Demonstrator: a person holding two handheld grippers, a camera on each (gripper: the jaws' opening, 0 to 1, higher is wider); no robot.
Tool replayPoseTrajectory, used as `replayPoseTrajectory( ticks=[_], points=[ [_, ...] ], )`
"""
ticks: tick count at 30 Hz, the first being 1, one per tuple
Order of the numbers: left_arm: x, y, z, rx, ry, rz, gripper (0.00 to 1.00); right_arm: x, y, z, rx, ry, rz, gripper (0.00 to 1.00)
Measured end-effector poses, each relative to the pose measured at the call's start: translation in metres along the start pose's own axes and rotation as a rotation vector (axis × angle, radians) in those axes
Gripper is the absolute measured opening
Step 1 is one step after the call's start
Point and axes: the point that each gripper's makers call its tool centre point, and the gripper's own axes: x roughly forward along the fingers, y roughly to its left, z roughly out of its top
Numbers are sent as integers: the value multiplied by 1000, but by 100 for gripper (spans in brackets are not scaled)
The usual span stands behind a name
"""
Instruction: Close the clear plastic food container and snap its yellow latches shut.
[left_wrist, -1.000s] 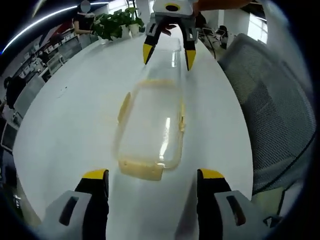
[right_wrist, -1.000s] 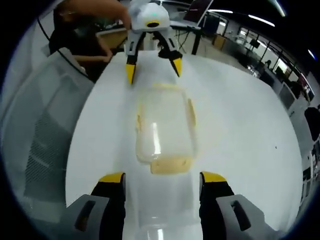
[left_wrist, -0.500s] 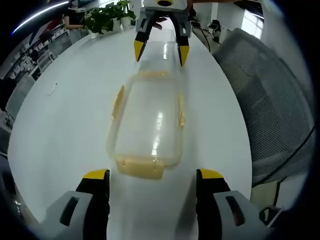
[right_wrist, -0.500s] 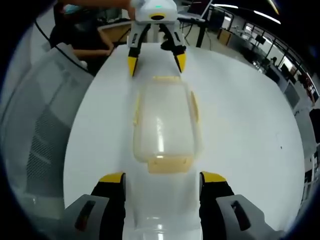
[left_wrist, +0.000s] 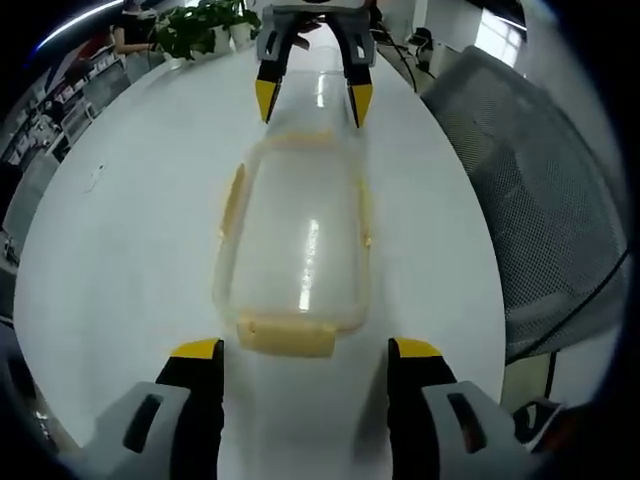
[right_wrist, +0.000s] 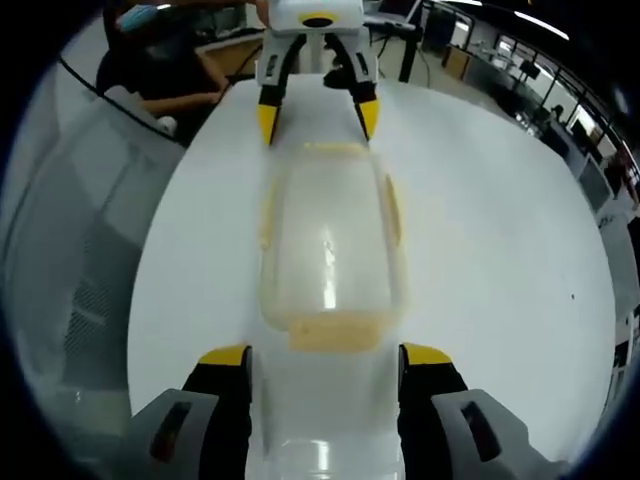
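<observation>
closing in from both ends, the two grippers now bracket the clear rectangular plastic food container with yellow latches (left_wrist: 295, 250), which lies at the centre of the frame on the white oval table (left_wrist: 130, 250). compared with a moment ago the container looms larger in both views and each pair of yellow-tipped jaws has drawn nearer its end latch, so i judge the lid is already seated and the latch-pressing step is about to start.

in the left gripper view the left gripper (left_wrist: 305, 350) sits at the bottom, jaws spread wide and empty, just short of the near yellow end latch (left_wrist: 287, 336). the right gripper (left_wrist: 307, 97) hangs at the top centre, also spread and holding nothing, its tips beside the far end.

a grey mesh office chair (left_wrist: 530, 190) crowds the table edge on the right of the frame. the table's left side offers open room.
</observation>
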Motion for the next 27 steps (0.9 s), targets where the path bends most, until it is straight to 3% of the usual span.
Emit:
replayPoseTrajectory(
  ticks=[15, 27],
  points=[
    [3, 8, -5, 28, 34, 4, 63, 12, 0, 6, -40, 47, 4, 56],
    [8, 12, 2, 60, 30, -4, 52, 19, -4, 4, -43, 58, 21, 53]
  ],
)
